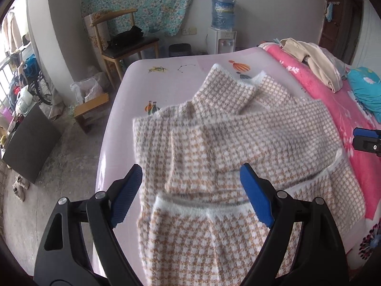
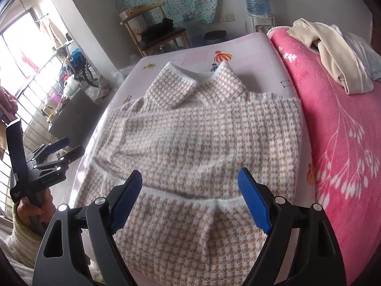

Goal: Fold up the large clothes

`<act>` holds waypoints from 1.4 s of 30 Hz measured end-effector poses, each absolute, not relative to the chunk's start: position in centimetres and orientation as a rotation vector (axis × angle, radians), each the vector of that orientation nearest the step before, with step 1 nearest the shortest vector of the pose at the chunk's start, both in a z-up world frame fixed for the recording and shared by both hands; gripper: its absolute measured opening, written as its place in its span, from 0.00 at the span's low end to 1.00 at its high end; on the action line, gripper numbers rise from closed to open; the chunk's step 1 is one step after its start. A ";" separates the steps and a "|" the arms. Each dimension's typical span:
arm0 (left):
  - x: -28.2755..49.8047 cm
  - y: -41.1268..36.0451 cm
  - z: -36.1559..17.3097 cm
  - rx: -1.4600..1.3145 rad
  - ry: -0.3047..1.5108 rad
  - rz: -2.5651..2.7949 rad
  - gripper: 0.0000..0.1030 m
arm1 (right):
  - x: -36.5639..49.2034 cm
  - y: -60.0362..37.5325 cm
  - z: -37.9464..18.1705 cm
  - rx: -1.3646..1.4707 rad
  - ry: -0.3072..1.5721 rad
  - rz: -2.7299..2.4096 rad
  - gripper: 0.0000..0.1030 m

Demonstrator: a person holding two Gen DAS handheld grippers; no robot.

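A houndstooth sweater, tan and white with a fuzzy white collar, lies on a pale pink patterned counter, directly ahead of both tools. The left tool and right tool each hover above it with jaws spread wide, gripping nothing. Judging by the layers, a sleeve appears folded across the chest and the hem section nearest the tools looks turned up; the final folds seem left to do. Beyond the right tool's right side lies a pink blanket. The label on the water jug past the counter is too blurred to read.
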State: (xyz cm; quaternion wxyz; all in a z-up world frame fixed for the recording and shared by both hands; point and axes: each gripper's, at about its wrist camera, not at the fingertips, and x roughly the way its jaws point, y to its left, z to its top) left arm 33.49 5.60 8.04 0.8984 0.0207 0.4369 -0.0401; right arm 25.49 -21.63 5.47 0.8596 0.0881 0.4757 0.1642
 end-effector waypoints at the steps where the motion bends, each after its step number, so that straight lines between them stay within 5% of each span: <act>1: 34.3 6.2 8.3 0.027 0.902 -0.102 0.78 | 26.3 -21.6 5.8 0.195 1.001 0.342 0.78; 15: 44.2 6.3 11.4 -0.032 0.846 -0.233 0.78 | 43.8 -20.5 4.3 0.164 1.105 0.240 0.78; 31: 57.8 1.0 4.4 -0.276 0.903 -0.201 0.78 | 54.1 -21.7 0.3 0.206 1.185 0.244 0.73; 33: 59.6 0.2 3.1 -0.307 0.932 -0.196 0.78 | 54.6 -22.0 -1.0 0.219 1.194 0.227 0.67; 42: 64.1 -1.3 0.2 -0.192 1.107 -0.131 0.72 | 57.0 -21.2 -1.5 0.242 1.232 0.241 0.63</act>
